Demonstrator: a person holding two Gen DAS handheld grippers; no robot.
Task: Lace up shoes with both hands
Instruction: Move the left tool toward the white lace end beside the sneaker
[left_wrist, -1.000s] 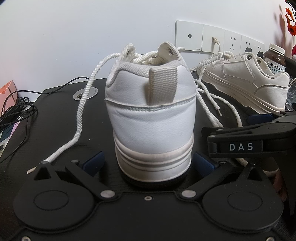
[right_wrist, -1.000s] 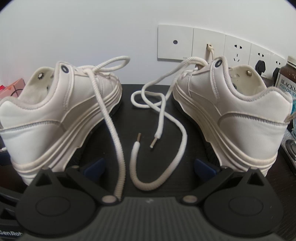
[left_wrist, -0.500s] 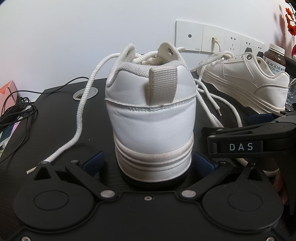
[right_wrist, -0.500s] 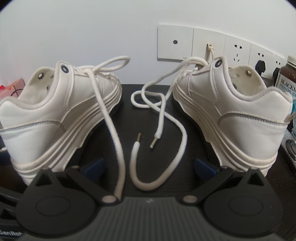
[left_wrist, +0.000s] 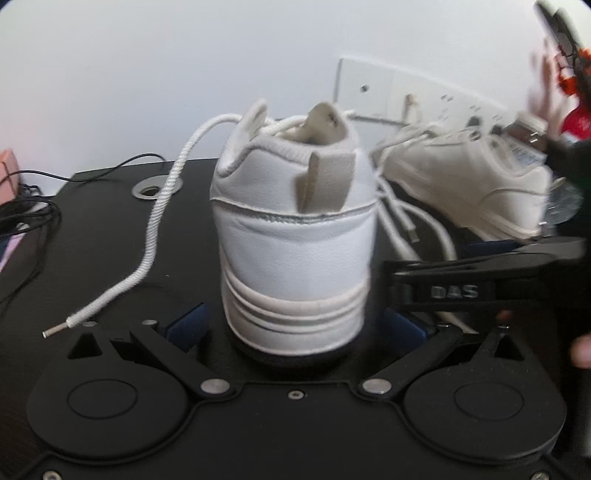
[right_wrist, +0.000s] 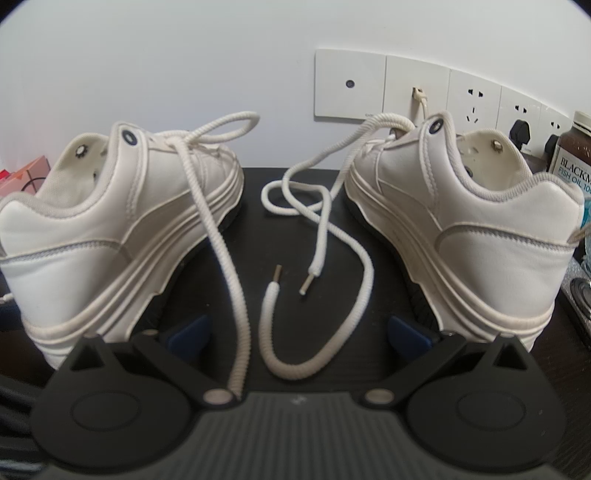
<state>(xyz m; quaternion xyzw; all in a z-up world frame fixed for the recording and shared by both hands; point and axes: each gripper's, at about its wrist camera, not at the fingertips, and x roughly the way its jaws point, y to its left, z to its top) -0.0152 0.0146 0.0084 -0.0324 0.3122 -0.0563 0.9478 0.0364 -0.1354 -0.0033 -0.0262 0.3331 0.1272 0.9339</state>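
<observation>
In the left wrist view a white shoe (left_wrist: 295, 236) stands heel-on, its heel sitting between the wide-apart fingers of my left gripper (left_wrist: 295, 326), which is open. One of its laces (left_wrist: 159, 218) trails down to the left and ends in a metal tip (left_wrist: 55, 330). The black body of my right gripper (left_wrist: 461, 291) lies just right of the heel. In the right wrist view this left shoe (right_wrist: 110, 240) and the second white shoe (right_wrist: 480, 240) flank loose laces (right_wrist: 332, 229). My right gripper (right_wrist: 299, 332) is open over them, holding nothing.
The shoes stand on a black table (right_wrist: 576, 369) against a white wall with sockets (right_wrist: 413, 88). A brown fish-oil bottle (right_wrist: 572, 162) stands at the right. Black cables (left_wrist: 26, 218) and a round grommet hole (left_wrist: 157, 186) are at the left. A person's fingertip (left_wrist: 580, 350) shows at the right edge.
The left wrist view is now motion-blurred and has shifted slightly, so the shoe heel sits a little lower in the frame. The right wrist view is unchanged.
</observation>
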